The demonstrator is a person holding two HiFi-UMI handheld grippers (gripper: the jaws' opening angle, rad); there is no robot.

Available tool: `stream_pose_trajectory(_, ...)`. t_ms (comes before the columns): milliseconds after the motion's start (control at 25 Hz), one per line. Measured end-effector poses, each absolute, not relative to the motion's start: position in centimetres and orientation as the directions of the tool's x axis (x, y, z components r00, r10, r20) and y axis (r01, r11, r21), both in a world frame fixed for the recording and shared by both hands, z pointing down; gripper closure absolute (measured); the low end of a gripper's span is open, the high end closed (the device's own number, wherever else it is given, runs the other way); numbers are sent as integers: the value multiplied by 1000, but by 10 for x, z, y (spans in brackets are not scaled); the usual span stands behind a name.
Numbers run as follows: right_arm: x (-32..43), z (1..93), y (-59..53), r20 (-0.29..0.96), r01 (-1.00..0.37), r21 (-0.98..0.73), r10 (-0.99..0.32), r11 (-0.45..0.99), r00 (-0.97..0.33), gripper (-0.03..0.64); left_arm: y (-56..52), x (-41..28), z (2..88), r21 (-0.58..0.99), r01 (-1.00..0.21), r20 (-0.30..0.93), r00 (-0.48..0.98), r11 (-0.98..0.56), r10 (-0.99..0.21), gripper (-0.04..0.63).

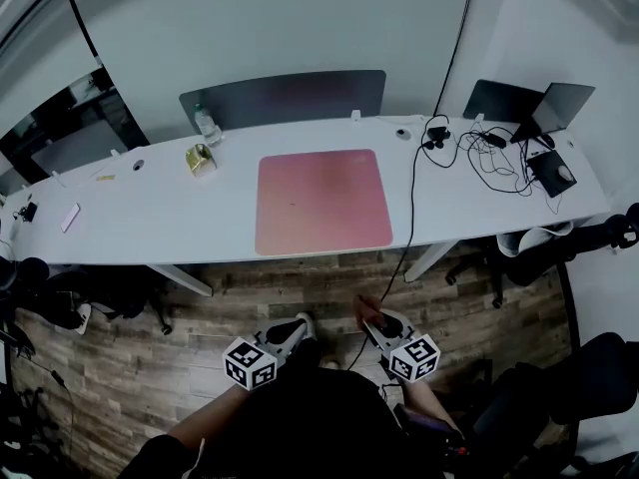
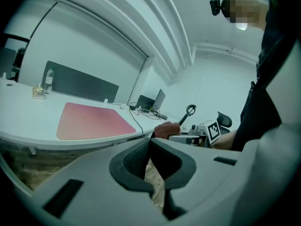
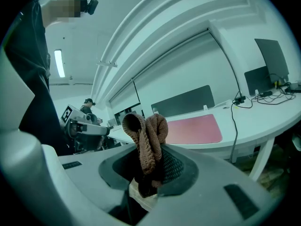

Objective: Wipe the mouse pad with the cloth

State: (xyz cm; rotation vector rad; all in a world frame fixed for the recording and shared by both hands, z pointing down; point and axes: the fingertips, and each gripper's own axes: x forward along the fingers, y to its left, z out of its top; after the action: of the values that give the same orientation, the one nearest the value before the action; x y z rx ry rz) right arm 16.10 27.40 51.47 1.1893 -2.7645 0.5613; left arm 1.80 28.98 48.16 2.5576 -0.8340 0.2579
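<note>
The right gripper (image 3: 155, 160) was held low and close to the body, well short of the white desk (image 1: 150, 218). Its jaws were pressed onto a brown cloth (image 3: 146, 138), which was bunched up and stood out above them. The left gripper (image 2: 149, 147) was held beside it, on its left, at about the same height. Its jaws were brought together, and nothing was seen between them.

The pink mouse pad (image 1: 321, 201) was seen well ahead of both grippers, lying flat on the desk and apart from the cloth and from either pair of jaws. A black cable (image 1: 410, 218) was draped over the desk edge just to the right of the pad and hung down toward the wooden floor (image 1: 250, 292) ahead of the right gripper. A clear bottle (image 1: 206, 126) was seen beyond the pad, ahead and to the left of the left gripper. A laptop (image 1: 547, 110) was seen far ahead and to the right of the right gripper.
</note>
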Motion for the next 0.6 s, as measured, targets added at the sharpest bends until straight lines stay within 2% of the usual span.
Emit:
stream_pose_trajectory(240, 170, 530, 250, 291, -737, -297, -678, 607, -675, 502, 266, 22, 490, 382, -598, 309, 801, -704, -513, 586)
stream_pose_trajectory(600, 181, 528, 195, 318, -747, -284, -675, 602, -665, 502, 210, 31, 494, 405, -590, 303, 807, -698, -506, 586)
